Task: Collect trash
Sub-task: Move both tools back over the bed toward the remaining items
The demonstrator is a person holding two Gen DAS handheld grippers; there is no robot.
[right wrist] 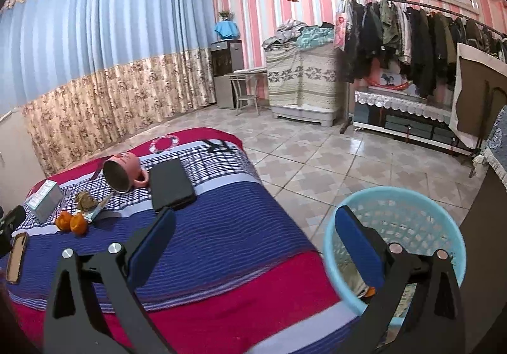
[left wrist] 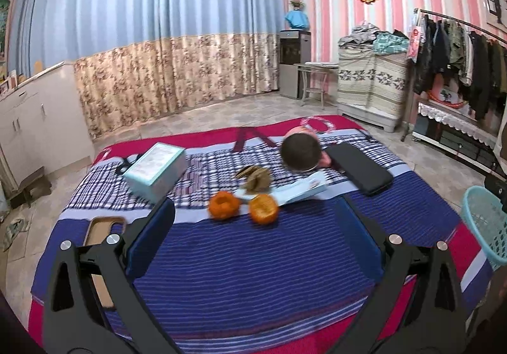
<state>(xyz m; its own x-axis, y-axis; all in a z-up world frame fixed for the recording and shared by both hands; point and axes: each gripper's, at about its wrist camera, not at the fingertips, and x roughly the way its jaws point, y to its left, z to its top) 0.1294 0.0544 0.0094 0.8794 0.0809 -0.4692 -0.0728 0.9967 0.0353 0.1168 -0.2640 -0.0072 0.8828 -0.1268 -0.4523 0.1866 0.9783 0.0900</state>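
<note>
Striped blue-and-red bedspread (left wrist: 253, 265) carries two hollow orange peel halves (left wrist: 242, 206) side by side. Left gripper (left wrist: 253, 236) fingers spread, empty. Right gripper (right wrist: 253, 246) fingers spread, empty, beside round light-blue plastic basket (right wrist: 456, 246).

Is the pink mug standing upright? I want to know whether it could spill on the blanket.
No: in the right wrist view the pink mug lies tipped on its side on the blanket, its open mouth facing the camera.
</note>
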